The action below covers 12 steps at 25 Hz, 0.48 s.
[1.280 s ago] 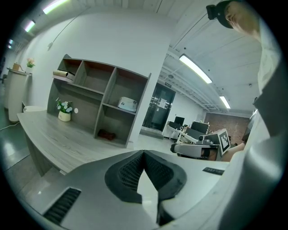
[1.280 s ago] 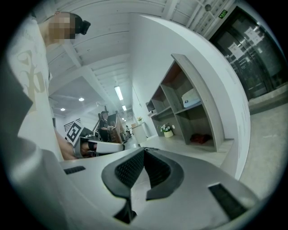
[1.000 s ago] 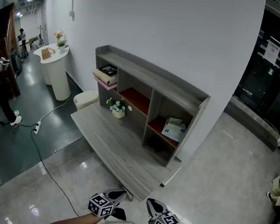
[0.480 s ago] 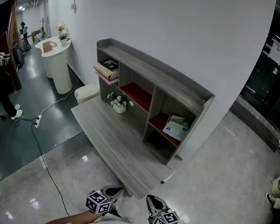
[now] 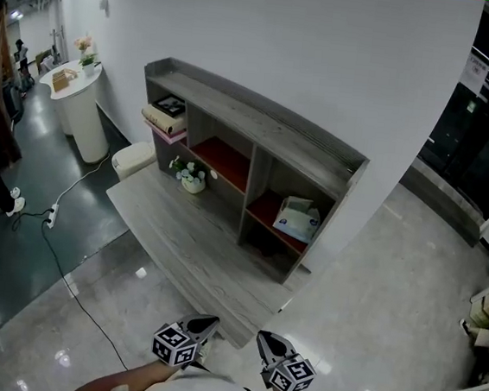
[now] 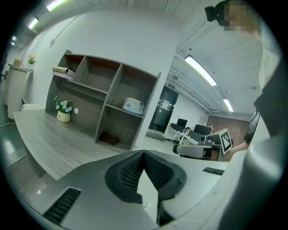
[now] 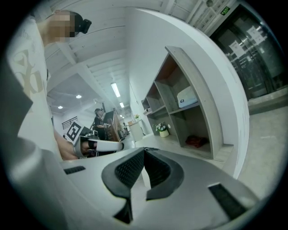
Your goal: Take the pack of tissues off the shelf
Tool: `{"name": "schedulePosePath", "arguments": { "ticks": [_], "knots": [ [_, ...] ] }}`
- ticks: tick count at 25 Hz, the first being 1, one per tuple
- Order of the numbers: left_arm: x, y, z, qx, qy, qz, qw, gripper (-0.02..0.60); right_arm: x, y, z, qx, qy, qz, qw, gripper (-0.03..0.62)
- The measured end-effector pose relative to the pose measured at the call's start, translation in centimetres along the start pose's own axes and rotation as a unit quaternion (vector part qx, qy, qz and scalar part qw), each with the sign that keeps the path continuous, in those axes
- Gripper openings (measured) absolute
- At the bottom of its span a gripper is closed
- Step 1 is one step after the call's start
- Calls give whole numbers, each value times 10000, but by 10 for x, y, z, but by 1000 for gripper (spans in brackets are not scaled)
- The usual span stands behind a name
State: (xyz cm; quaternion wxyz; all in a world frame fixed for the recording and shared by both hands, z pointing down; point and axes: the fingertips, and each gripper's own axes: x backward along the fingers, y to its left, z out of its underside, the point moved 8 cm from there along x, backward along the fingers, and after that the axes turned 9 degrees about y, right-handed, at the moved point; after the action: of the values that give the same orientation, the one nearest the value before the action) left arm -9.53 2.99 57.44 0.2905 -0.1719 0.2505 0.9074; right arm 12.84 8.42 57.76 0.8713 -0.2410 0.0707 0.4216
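The pack of tissues point(image 5: 293, 217), pale blue and white, lies on the red-lined upper shelf of the right compartment of a grey wooden shelf unit point(image 5: 259, 140). The pack of tissues point(image 6: 133, 105) shows small in the left gripper view, and the pack of tissues point(image 7: 187, 96) also shows in the right gripper view. Both grippers are held low near the person's body, far from the shelf. My left gripper point(image 5: 207, 323) is shut with nothing in it. My right gripper point(image 5: 263, 337) is shut and empty too.
A grey desk top point(image 5: 187, 245) runs in front of the shelf unit. On it stands a small flower pot point(image 5: 191, 176). Books point(image 5: 166, 114) lie in the top left compartment. A dark red thing point(image 6: 104, 138) sits in the bottom right compartment. A white round counter point(image 5: 79, 103) and a floor cable point(image 5: 64, 258) are at the left.
The head view has shifted, so the shelf unit sits a little more to the left and higher. Both grippers stay low and shut.
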Motion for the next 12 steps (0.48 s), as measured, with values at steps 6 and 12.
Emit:
{"name": "schedulePosePath", "arguments": {
  "ticks": [6,12],
  "knots": [
    [-23,21,-18,-13,47,126,9999,14,-13,-17,-14,-1,-18,145,9999,5],
    [-51,38,-43,-139,54,370,9992,14,-26,-38,-30,-30,-58,354,9994,5]
  ]
}}
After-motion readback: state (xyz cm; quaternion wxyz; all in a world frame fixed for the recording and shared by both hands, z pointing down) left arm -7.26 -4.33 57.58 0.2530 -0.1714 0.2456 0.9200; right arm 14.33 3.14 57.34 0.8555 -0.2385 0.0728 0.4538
